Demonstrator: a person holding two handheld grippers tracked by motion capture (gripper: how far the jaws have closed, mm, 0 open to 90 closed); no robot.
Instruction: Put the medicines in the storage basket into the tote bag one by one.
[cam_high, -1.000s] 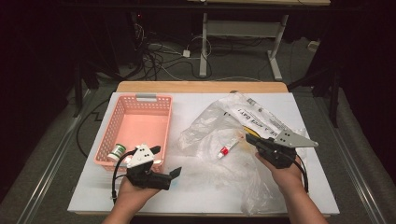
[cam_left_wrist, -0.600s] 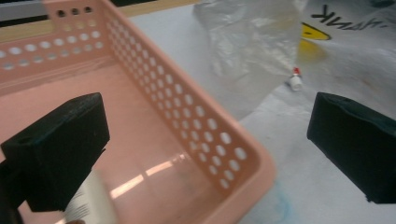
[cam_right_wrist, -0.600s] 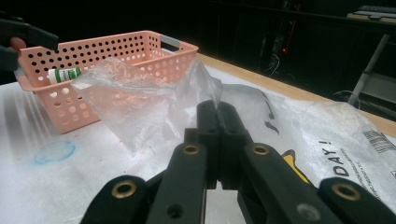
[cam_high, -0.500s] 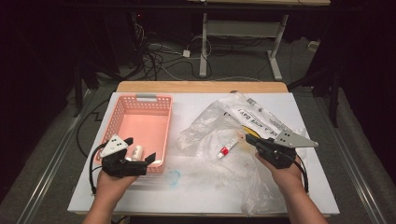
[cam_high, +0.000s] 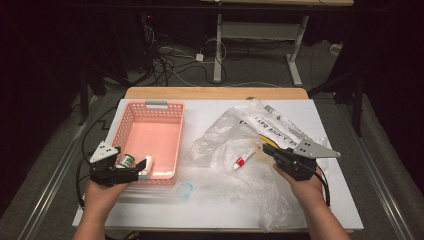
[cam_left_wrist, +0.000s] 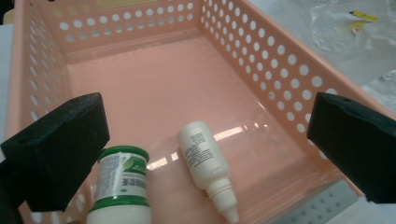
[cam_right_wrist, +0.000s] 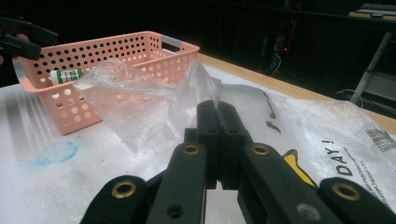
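2 bottles in the pink basket, bag held at the right

The white bottle (cam_left_wrist: 207, 163) and green-capped bottle (cam_left_wrist: 120, 186) lie in the basket (cam_left_wrist: 280, 70) under the left gripper (cam_left_wrist: 205, 140), jaws apart. The right gripper (cam_right_wrist: 217, 116) is clamped on the plastic bag (cam_right_wrist: 154, 98).

Dark room; grey floor (cam_high: 65, 165), cables (cam_high: 175, 57), desk legs (cam_high: 218, 47).

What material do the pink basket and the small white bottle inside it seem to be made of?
The pink basket looks like glossy moulded plastic: punched round holes, light reflections on its floor. The small white bottle seems smooth, opaque plastic with a printed label and a ribbed nozzle cap.
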